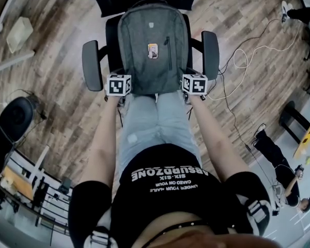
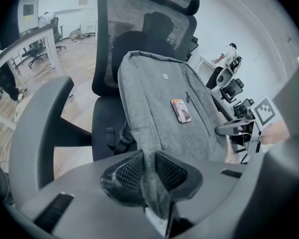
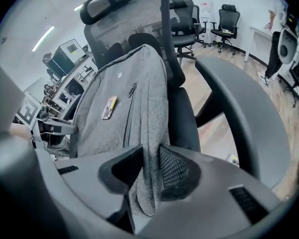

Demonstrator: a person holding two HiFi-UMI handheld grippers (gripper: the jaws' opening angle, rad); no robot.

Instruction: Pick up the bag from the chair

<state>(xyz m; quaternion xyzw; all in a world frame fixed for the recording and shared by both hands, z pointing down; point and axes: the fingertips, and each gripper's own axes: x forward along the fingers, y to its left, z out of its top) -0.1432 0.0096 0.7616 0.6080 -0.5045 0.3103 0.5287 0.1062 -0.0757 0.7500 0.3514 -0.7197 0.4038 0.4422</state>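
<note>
A grey backpack [image 1: 152, 48] with a small picture badge leans upright against the back of a black office chair [image 1: 92, 63]. My left gripper [image 1: 122, 93] pinches the bag's lower left edge. In the left gripper view the grey fabric of the backpack [image 2: 162, 113] is squeezed between the two ribbed pads of the left gripper [image 2: 148, 171]. My right gripper [image 1: 188, 91] holds the lower right edge. The right gripper view shows the backpack [image 3: 120, 113] with a fold of its fabric clamped in the right gripper [image 3: 149, 171].
The chair's armrests [image 1: 210, 53] flank both grippers closely. Cables [image 1: 243, 61] trail over the wooden floor to the right. A second black chair [image 1: 13, 120] stands at the left, desks [image 1: 26, 185] lower left. More office chairs [image 3: 224, 21] stand behind.
</note>
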